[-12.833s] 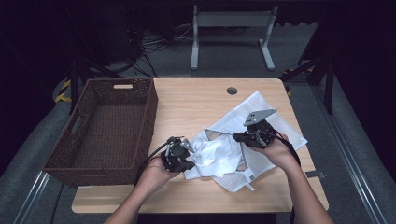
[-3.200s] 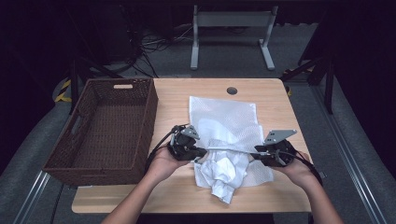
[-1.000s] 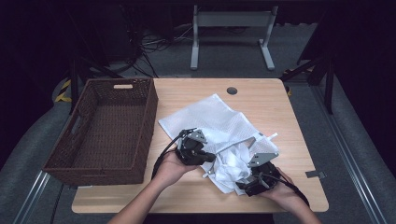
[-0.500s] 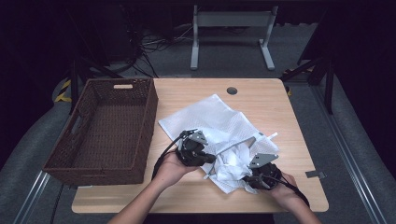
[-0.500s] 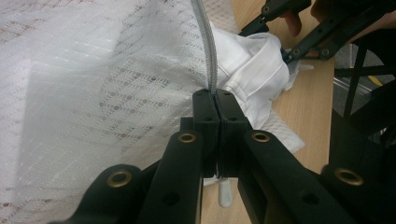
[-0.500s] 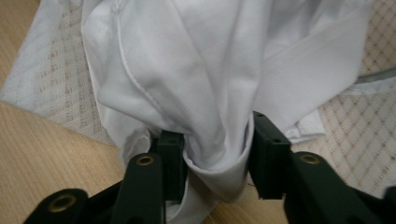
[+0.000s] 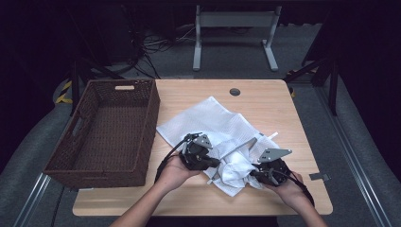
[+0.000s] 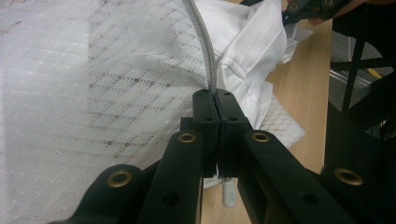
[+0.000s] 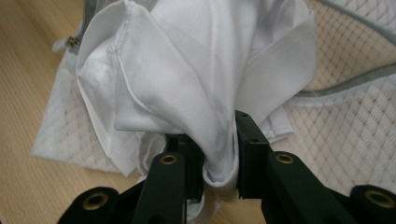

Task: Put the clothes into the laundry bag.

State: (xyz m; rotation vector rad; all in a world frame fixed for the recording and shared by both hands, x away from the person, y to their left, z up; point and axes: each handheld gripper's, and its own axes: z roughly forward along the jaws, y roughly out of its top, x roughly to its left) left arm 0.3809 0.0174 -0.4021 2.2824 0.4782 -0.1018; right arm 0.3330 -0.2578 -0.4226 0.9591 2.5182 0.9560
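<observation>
Dark floor, cables and a grey metal stand [image 7: 235, 28] lie beyond a light wooden table [image 7: 279, 101]. On the table's left side stands a brown wicker basket [image 7: 109, 130], and just to its right lies a white mesh bag [image 7: 208, 116], spread flat at its far end and bunched at the near end. A plain white cloth [image 7: 235, 166] sits crumpled at the bag's near end, partly on the mesh.

From the high view, both forearms come in from the bottom edge. The left gripper [image 7: 213, 163] rests on the bag near the cloth's left side. In the left gripper view its jaws are pressed fully together on the bag's grey zipper edge [image 8: 201, 44], which rises from the tips in a thin curved line, with mesh to the left and the cloth [image 8: 247, 51] to the right.

The right gripper [image 7: 253, 174] sits at the cloth's near right side, close to the table's front. In the right gripper view its jaws have just been closing, and a thick fold of the cloth [image 9: 187, 84] is pinched between them, bulging out above and below the pads. Mesh [image 9: 345, 112] lies behind it.
</observation>
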